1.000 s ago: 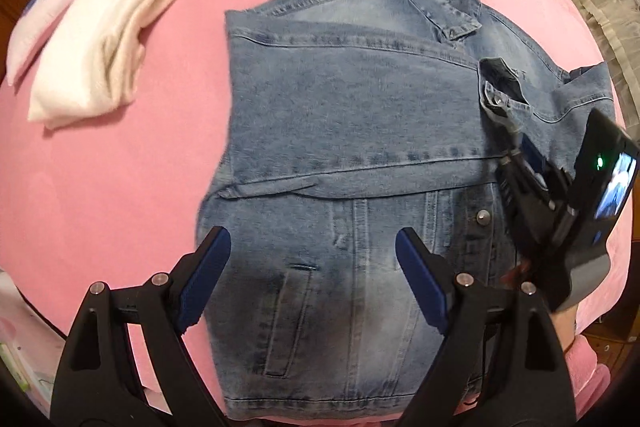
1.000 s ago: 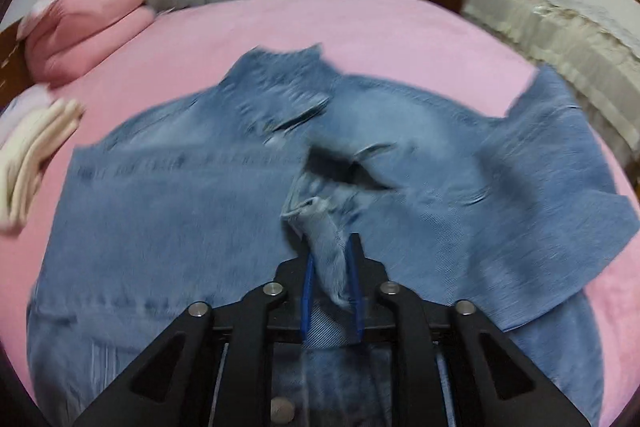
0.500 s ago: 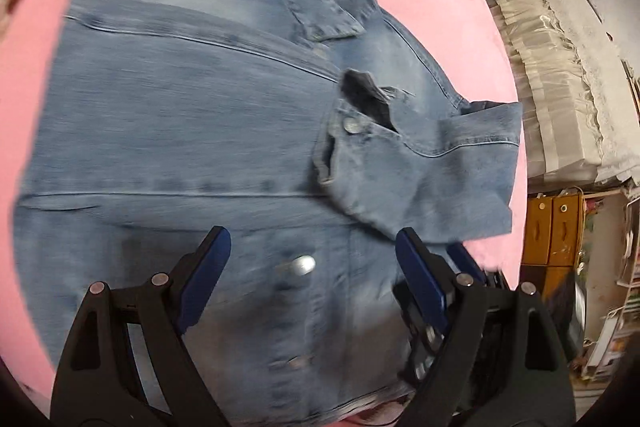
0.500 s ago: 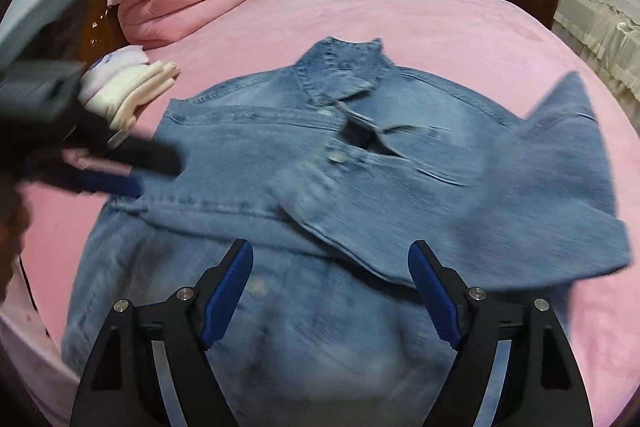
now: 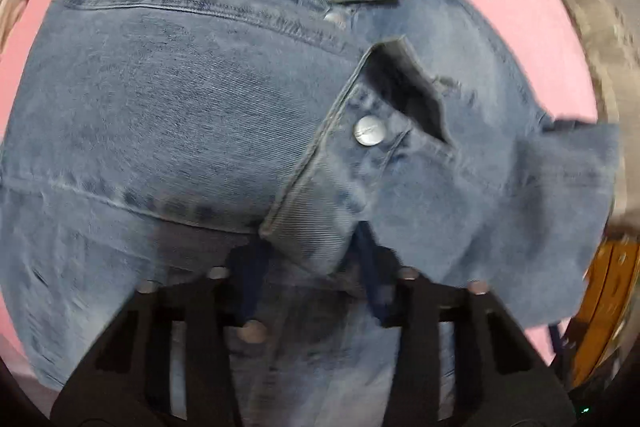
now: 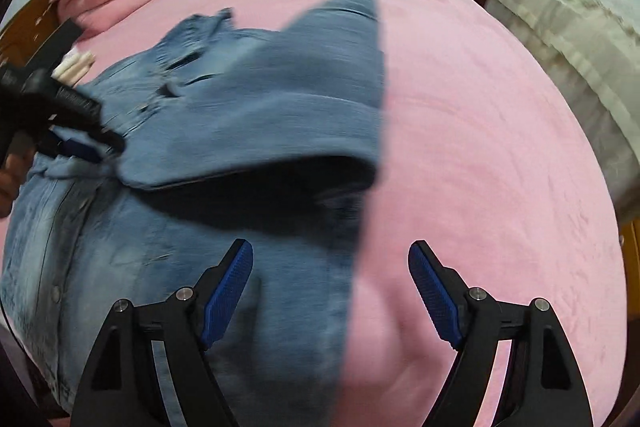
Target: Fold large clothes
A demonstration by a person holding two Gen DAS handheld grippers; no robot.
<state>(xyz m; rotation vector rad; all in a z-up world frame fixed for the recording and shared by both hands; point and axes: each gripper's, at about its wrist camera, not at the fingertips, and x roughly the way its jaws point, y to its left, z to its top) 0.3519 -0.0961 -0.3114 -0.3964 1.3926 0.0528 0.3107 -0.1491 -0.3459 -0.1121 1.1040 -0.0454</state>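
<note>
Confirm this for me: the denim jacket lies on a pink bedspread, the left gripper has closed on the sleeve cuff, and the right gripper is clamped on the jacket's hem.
Not quite. The right gripper is open and holds nothing; the right wrist view shows its blue pads spread wide above the denim jacket and pink bedspread. The left gripper has just been closing on the sleeve cuff.

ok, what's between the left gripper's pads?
The sleeve cuff of the denim jacket: the left gripper, whose jaws have just been closing, pinches its end. Shows in the left wrist view.
</note>
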